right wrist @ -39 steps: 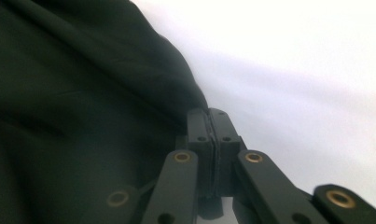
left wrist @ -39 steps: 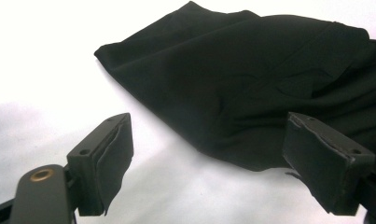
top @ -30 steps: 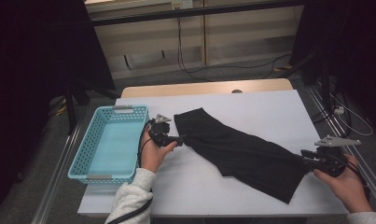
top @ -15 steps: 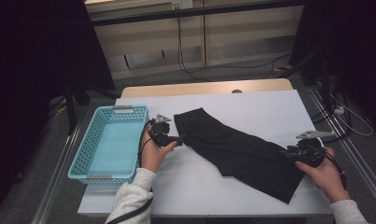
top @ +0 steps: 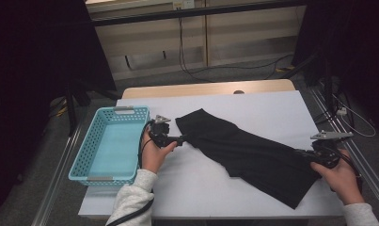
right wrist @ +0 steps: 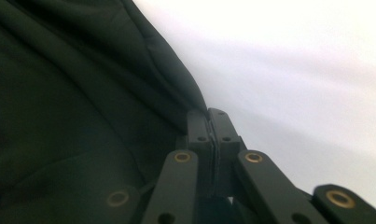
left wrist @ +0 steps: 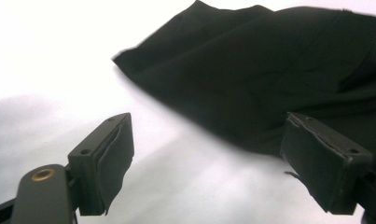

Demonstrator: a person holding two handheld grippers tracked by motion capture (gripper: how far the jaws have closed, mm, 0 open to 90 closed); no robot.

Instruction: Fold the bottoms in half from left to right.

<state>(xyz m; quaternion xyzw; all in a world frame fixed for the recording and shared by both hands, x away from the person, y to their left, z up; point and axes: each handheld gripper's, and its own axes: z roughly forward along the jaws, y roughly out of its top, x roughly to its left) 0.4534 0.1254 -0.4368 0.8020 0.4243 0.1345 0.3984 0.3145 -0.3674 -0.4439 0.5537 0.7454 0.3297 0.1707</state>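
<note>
Right gripper (right wrist: 209, 116): jaws pressed together, pinching edge of black cloth (top: 253, 153) at its near right end, fabric bunched to one side of jaws. Left gripper (left wrist: 209, 154): jaws spread wide, holding nothing, cloth's other end just ahead of pads, one pad (left wrist: 316, 154) over its edge. Cloth lies diagonally on white table (top: 272, 108) between grippers. Blue basket (top: 90, 146) just behind left gripper

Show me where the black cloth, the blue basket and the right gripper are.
black cloth (top: 253, 153), high view, middle of the fabric.
blue basket (top: 79, 157), high view, left wall.
right gripper (right wrist: 208, 122), right gripper view, tips of its shut jaws.
</note>
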